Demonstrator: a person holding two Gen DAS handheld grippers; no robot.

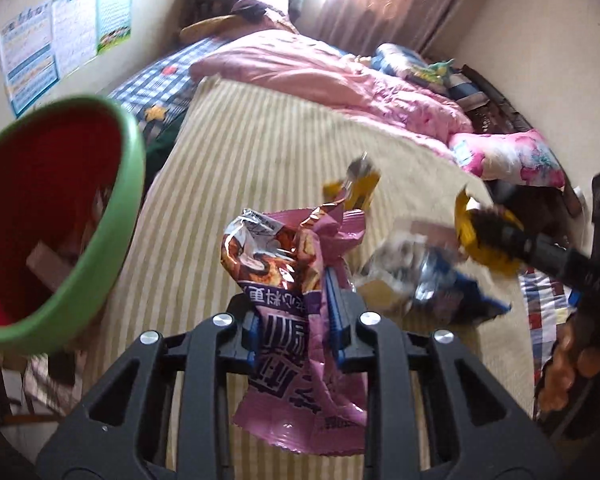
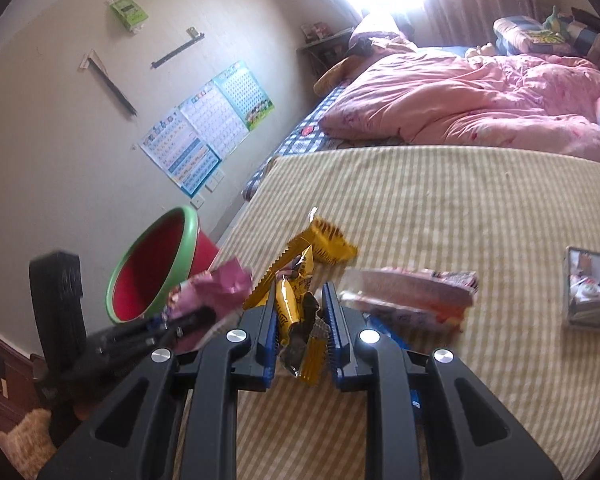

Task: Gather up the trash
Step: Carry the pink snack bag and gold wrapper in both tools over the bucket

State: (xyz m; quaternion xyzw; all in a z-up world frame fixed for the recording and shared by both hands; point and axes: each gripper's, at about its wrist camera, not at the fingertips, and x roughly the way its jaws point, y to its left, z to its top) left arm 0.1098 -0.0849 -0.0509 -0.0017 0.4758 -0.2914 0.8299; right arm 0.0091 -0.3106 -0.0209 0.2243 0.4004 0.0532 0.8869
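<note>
My left gripper (image 1: 294, 308) is shut on a crumpled pink snack bag (image 1: 284, 256), held above the striped bed cover (image 1: 260, 152). A red bin with a green rim (image 1: 134, 184) hangs close at the left, tilted towards me, with some scraps inside. My right gripper (image 2: 300, 312) is shut on a yellow wrapper (image 2: 296, 320) just above the bed. In the right wrist view the left gripper (image 2: 172, 324) with the pink bag (image 2: 224, 284) is blurred, near the bin (image 2: 190, 240). In the left wrist view the right gripper (image 1: 476, 224) is at the right.
A second yellow wrapper (image 2: 328, 240) and a clear pink-printed wrapper (image 2: 412, 292) lie on the cover, with a blue wrapper (image 1: 460, 292) beside them. A phone (image 2: 592, 292) lies further right. A pink quilt (image 2: 480, 96) covers the far half of the bed. Posters (image 2: 204, 128) hang on the wall.
</note>
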